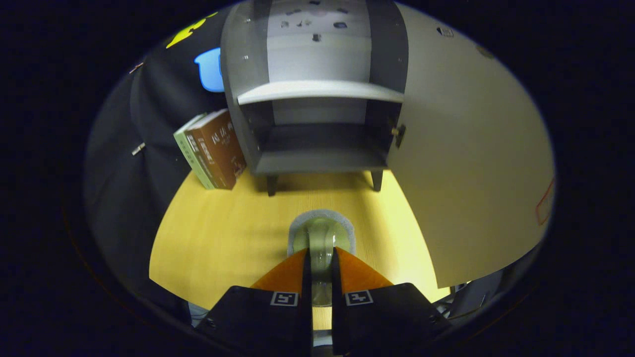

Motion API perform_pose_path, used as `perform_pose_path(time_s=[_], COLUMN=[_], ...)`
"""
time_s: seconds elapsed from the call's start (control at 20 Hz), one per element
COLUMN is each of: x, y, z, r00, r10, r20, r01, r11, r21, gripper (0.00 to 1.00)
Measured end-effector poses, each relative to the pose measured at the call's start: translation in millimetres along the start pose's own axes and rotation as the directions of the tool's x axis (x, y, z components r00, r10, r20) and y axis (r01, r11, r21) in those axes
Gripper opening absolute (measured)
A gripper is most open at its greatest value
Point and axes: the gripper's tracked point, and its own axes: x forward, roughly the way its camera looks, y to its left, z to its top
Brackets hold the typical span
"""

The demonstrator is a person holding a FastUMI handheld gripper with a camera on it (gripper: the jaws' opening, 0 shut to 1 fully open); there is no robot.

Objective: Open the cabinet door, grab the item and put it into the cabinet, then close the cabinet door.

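Gripper: level, low over the table, fingers nearly together, pinching the glass (upright, in a foam sleeve).
Cabinet: straight ahead, far side; door swung open at right.
Books: leaning on its left wall.

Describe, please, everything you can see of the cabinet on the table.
The cabinet is a small grey unit, seemingly painted board, standing upright on short dark legs on the yellow wooden table, beyond the tongs. One pale shelf splits its inside into an upper and a lower compartment, and both look bare. Its door is swung wide open to the right, with a small latch fitting at its inner edge. Two books lean against its left side.
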Motion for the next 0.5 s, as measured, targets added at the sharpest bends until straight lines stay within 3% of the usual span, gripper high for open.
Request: perform_pose_path(time_s=[0.5], x=[-63.5], y=[18.7], z=[127.3], r00=[0.971], r10=[-0.004], r20=[0.241], r01=[0.003], r11=[1.000], r21=[0.001], gripper=[0.19])
